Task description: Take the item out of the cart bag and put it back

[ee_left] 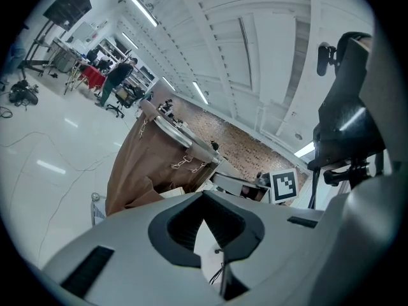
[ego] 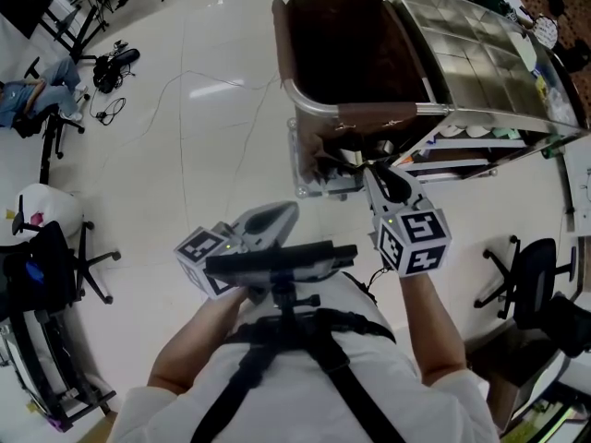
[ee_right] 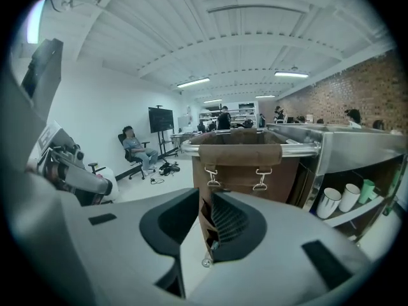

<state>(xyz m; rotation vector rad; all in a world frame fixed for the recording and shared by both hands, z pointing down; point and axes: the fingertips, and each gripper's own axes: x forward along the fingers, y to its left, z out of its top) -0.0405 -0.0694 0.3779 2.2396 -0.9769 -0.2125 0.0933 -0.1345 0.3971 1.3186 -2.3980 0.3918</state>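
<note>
Left gripper (ee_left: 204, 201): held nearest the body, clenched on nothing, pointed roughly level toward the cart.
Right gripper (ee_right: 205, 199): stretched out ahead, its jaws left narrowly apart. Nothing is pressed between the pads, and only brown cloth is seen through the gap.
Cart bag (ee_right: 245, 161): hung open from the metal rim (ego: 309, 101) by two clips (ee_right: 209, 176). Its front face is met by the right gripper below the rim, near but apart.
Item: seen in neither gripper. The bag's inside is dark and nothing in it can be made out, so the item is judged to lie there.
Step in hand: judged to be the approach, with the taking-out not yet begun.
Next move: the right gripper would have to be raised over the rim, spread wider and lowered into the mouth, with cloth and clips kept clear.
Beyond: cups (ee_right: 329, 203) are stood on the cart's side shelf.
</note>
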